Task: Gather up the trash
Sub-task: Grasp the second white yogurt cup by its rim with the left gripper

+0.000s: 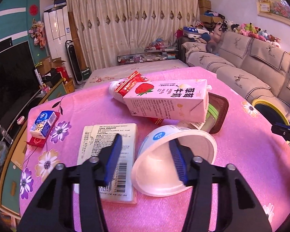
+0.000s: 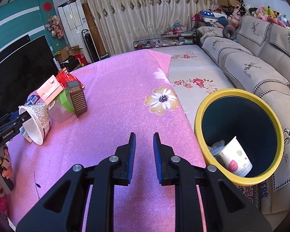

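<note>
The left gripper [image 1: 146, 155] is seen nearest, its jaws spread wide around the rim wall of a white cup [image 1: 174, 162]. One blue pad [image 1: 178, 162] lies inside the cup's mouth and the other pad [image 1: 114, 154] outside it, over a flat box [image 1: 106, 150]; whether the wall is actually touched cannot be told. The cup is tipped on its side on the pink cloth [image 1: 241, 154], its long axis running from the wide mouth, which faces the left camera, back to its base toward the pile behind. In the right view the same cup [image 2: 35, 121] is seen at the tips of the left gripper [image 2: 22, 118], mouth turned down and toward the viewer.

Just behind the cup a strawberry milk carton [image 1: 168, 101] lies on its side, long axis across the table, resting on a brown tray [image 1: 219, 112], a red wrapper [image 1: 131, 83] and a white tube [image 1: 116, 94]. A tissue pack [image 1: 43, 123] lies well apart to the left.

The right gripper [image 2: 144, 147] hangs over bare cloth, its jaws narrowly parted and holding nothing. Beside the table edge stands a yellow-rimmed bin [image 2: 239, 141] with a paper cup [image 2: 236, 160] inside.
</note>
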Tool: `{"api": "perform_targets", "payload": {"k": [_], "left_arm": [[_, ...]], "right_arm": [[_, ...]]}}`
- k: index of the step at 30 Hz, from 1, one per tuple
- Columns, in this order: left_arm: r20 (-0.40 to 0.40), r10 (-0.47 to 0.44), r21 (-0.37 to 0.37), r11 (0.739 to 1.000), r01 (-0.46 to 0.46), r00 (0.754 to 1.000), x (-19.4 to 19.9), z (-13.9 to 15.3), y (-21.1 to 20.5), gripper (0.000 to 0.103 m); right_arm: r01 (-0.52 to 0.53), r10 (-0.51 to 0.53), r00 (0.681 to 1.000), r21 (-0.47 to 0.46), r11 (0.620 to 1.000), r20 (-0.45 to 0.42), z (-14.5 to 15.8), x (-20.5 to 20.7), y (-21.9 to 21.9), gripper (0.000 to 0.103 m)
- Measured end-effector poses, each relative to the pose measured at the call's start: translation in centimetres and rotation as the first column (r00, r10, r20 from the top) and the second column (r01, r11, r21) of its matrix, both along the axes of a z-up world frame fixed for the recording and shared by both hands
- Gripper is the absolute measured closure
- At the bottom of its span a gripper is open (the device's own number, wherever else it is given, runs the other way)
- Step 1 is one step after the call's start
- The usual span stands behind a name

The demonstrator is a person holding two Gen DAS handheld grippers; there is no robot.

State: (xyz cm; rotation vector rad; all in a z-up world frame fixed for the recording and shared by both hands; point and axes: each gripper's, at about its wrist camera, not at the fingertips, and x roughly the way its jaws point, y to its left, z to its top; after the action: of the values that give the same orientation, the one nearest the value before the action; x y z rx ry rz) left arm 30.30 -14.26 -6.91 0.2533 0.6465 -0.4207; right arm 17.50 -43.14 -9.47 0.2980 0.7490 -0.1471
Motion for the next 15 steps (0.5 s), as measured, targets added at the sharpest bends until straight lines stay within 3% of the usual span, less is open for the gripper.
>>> {"api": "perform_targets", "payload": {"k": [6, 10, 15], "left_arm": [[0.008, -0.032, 0.009, 0.999, 0.032, 0.999, -0.2, 0.0, -0.2, 0.092], [0.013, -0.043, 0.041, 0.998, 0.043, 0.999, -1.2, 0.3, -0.8, 0.095], [0.002, -0.048, 0.016, 0.999, 0.048, 0.999, -2.8, 1.2, -1.0, 0.097]], "right_arm": [[0.001, -0.001, 1.000, 0.016, 1.000, -0.015, -0.2, 0.1, -0.1, 0.085], [0.003, -0.002, 1.000, 0.029, 1.000, -0.022, -0.3, 0.2, -0.3, 0.085], [0.009, -0.009, 1.000, 0.031, 0.999, -0.010, -0.2, 0.0, -0.4, 0.085]]}}
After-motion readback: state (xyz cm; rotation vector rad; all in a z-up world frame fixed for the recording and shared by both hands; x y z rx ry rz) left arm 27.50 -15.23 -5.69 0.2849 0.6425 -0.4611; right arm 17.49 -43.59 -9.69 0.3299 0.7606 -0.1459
